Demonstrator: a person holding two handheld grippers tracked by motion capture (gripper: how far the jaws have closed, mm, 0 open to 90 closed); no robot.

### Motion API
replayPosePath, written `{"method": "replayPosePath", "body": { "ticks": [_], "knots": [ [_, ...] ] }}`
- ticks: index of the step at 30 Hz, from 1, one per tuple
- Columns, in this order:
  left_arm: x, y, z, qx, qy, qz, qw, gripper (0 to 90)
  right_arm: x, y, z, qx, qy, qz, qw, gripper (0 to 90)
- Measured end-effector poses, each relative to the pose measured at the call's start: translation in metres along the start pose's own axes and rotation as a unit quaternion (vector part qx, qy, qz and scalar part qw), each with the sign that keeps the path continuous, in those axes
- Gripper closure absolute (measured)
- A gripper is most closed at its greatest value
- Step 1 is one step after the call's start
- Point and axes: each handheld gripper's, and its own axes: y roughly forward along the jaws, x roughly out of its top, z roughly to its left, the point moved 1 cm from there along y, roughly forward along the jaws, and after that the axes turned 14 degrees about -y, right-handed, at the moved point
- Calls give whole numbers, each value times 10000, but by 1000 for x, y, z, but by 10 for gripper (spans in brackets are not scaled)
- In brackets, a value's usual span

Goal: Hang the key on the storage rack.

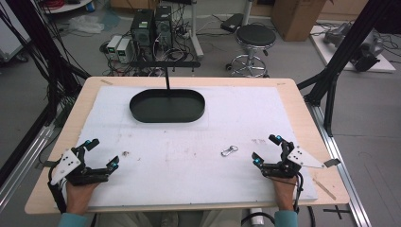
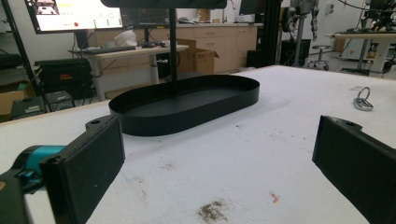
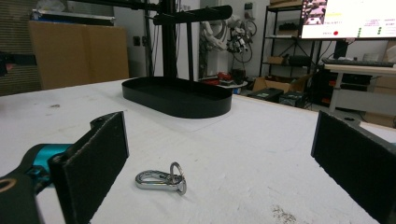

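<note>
A small silver metal clip (image 1: 229, 151) with a ring lies on the white mat, right of centre; it also appears as the clip (image 3: 161, 180) in the right gripper view and the clip (image 2: 363, 99) in the left gripper view. A black oval tray (image 1: 167, 105) with an upright post stands at the far middle; the tray (image 2: 187, 105) and tray (image 3: 177, 97) show empty. My left gripper (image 1: 103, 154) rests at the near left, open, with nothing between its jaws. My right gripper (image 1: 265, 148) rests at the near right, open, a short way right of the clip.
The white mat (image 1: 189, 142) covers most of the wooden table (image 1: 302, 101). A small dark stain (image 1: 126, 153) marks the mat near my left gripper. Beyond the far edge stand a stool (image 1: 255, 38), computer boxes and cables on the floor.
</note>
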Motion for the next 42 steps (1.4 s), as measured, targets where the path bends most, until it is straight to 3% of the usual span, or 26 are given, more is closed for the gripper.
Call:
{"method": "replayPosePath", "body": {
  "ticks": [14, 25, 27, 35, 42],
  "knots": [
    [0, -1, 0, 16, -19, -60, 10000, 27, 0, 0, 1, -17, -65, -16, 10000, 33],
    [0, -1, 1, 17, -70, -109, 9999, 28, 0, -1, -3, 11, 134, -32, 9999, 33],
    [0, -1, 1, 13, -78, -104, 9999, 28, 0, 0, -4, 77, 204, 22, 9998, 33],
    [0, -1, 1, 17, -82, -99, 9999, 28, 11, 3, -8, 254, 113, 214, 9994, 33],
    [0, -1, 1, 18, -79, -106, 9999, 28, 32, 12, -20, 670, -27, 534, 9963, 31]
  ]
}}
